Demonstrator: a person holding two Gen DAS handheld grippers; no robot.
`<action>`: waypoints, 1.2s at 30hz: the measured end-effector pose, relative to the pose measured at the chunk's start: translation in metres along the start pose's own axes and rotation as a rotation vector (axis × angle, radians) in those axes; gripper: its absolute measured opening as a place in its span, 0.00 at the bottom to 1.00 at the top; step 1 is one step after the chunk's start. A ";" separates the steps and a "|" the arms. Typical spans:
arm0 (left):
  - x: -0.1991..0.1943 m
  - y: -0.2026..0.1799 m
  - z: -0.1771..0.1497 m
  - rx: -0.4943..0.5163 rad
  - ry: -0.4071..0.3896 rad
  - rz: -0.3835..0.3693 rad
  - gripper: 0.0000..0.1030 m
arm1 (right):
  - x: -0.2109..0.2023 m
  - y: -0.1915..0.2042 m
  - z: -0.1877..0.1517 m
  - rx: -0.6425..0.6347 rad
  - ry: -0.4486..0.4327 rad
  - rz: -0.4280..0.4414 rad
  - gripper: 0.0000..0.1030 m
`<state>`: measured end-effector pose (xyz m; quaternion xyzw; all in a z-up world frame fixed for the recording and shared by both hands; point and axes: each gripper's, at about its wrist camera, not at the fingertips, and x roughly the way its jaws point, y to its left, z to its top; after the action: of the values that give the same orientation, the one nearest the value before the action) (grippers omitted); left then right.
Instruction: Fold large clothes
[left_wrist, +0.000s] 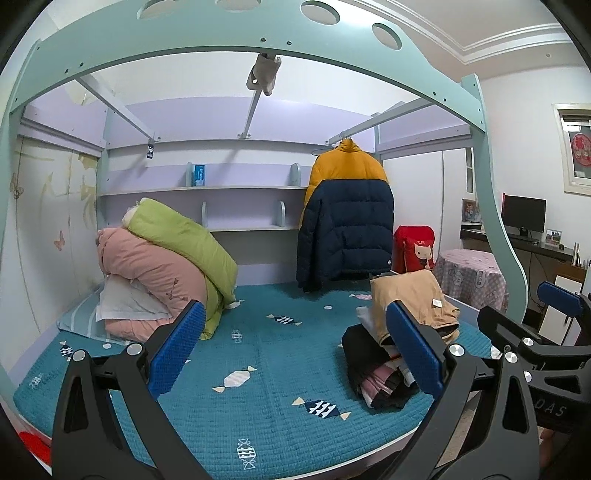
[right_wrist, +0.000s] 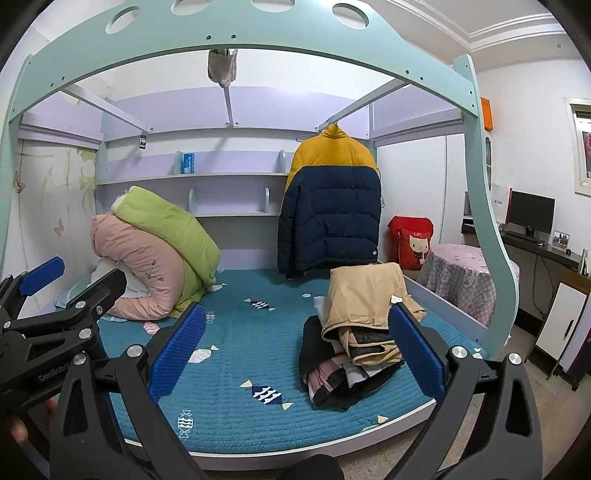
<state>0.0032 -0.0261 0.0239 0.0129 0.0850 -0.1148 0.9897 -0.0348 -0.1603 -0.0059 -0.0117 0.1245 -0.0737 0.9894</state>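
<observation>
A yellow and navy puffer jacket (left_wrist: 347, 218) hangs on a hanger from a rail at the back of the bed; it also shows in the right wrist view (right_wrist: 330, 210). A pile of folded clothes (left_wrist: 399, 343) with a tan garment (right_wrist: 364, 302) on top lies on the right side of the teal bed cover (left_wrist: 266, 369). My left gripper (left_wrist: 299, 350) is open and empty, held in front of the bed. My right gripper (right_wrist: 295, 354) is open and empty, beside the left one and short of the pile.
Rolled pink and green quilts (left_wrist: 162, 266) and a pillow lie at the bed's left. The mint bunk frame (right_wrist: 229, 33) arches overhead. A red cat bag (right_wrist: 412, 242), a covered round table (right_wrist: 458, 280) and a desk with a monitor (right_wrist: 532, 214) stand to the right.
</observation>
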 end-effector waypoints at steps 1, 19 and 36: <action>0.001 0.000 0.000 -0.001 0.001 -0.003 0.95 | 0.000 0.000 0.000 -0.002 -0.001 -0.002 0.93; 0.001 -0.004 0.001 0.007 -0.017 -0.009 0.95 | -0.002 -0.006 0.001 0.001 -0.024 0.001 0.93; 0.002 -0.008 0.001 0.007 -0.016 -0.009 0.95 | -0.004 -0.002 0.001 0.010 -0.041 0.010 0.93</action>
<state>0.0035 -0.0340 0.0249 0.0151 0.0768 -0.1196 0.9897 -0.0391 -0.1617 -0.0032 -0.0079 0.1037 -0.0689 0.9922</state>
